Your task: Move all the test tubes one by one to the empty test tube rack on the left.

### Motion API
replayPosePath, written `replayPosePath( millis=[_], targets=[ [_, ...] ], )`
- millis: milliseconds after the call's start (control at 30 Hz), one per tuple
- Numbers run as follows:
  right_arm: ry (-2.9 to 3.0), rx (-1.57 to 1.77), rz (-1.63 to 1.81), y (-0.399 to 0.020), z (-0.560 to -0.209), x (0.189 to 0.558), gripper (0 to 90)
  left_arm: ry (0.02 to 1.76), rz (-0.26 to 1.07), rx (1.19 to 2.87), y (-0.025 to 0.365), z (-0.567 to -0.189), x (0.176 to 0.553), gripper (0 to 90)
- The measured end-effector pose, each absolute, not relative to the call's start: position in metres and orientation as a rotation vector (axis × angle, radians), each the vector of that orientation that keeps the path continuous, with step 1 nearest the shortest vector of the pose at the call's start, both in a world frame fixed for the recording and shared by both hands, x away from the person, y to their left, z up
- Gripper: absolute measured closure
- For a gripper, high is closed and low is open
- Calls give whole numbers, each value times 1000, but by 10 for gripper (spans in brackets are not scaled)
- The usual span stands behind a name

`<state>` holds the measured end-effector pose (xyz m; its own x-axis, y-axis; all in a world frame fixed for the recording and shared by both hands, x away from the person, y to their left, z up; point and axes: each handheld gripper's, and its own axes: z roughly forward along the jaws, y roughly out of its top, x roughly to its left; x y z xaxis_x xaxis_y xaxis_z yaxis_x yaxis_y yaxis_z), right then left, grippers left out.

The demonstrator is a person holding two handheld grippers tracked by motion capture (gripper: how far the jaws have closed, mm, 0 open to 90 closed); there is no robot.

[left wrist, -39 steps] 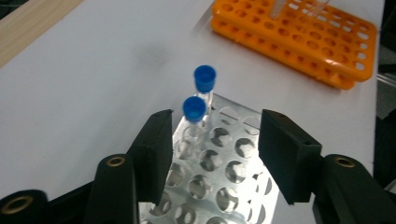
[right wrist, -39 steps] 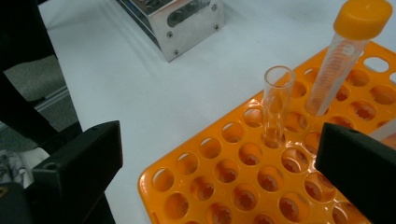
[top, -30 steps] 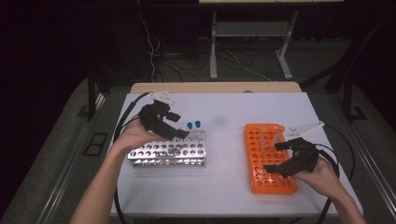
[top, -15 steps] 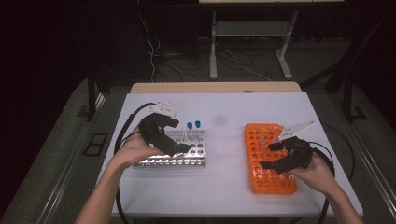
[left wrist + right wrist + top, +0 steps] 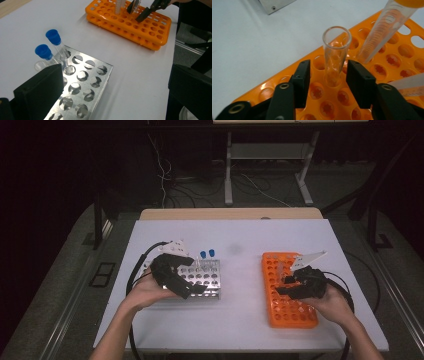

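While the right hand-held gripper (image 5: 325, 80) hangs over the orange rack (image 5: 402, 75) at the lower right of the high view, its jaws have just been closing around an open glass tube (image 5: 335, 50) that stands upright in one of the rack's holes; in the right gripper view the tube sits between the two black jaws with a sliver of gap on either side, so the pads do not yet press on it. Just right of it in that view, a capped, graduated tube (image 5: 384, 27) leans in a neighbouring hole. The left hand-held gripper (image 5: 192, 277) sits over the metal rack (image 5: 85, 82) at the lower left of the high view, jaws spread wide with nothing between them. Two blue-capped tubes (image 5: 53, 37) stand at that rack's far edge. Both racks rest well apart on the white tabletop (image 5: 240, 240).
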<state>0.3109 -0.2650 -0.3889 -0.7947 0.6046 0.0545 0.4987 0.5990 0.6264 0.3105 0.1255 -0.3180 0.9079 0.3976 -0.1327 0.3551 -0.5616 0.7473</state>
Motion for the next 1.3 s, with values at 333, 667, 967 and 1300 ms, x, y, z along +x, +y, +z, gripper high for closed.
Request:
replayPosePath(
  millis=[333,667,967,1300],
  targets=[
    [2614,921,934,-262,-395,312,743,516,53,2238,118,-325,308,0],
    [2598,927,975,-266,-383,309,747,493,51,2248,111,-323,308,0],
    [2597,898,1048,-265,-357,306,747,478,50,2254,106,-320,308,0],
    [2653,808,1080,-242,-336,298,747,451,48,2258,102,-315,306,0]
  ],
)
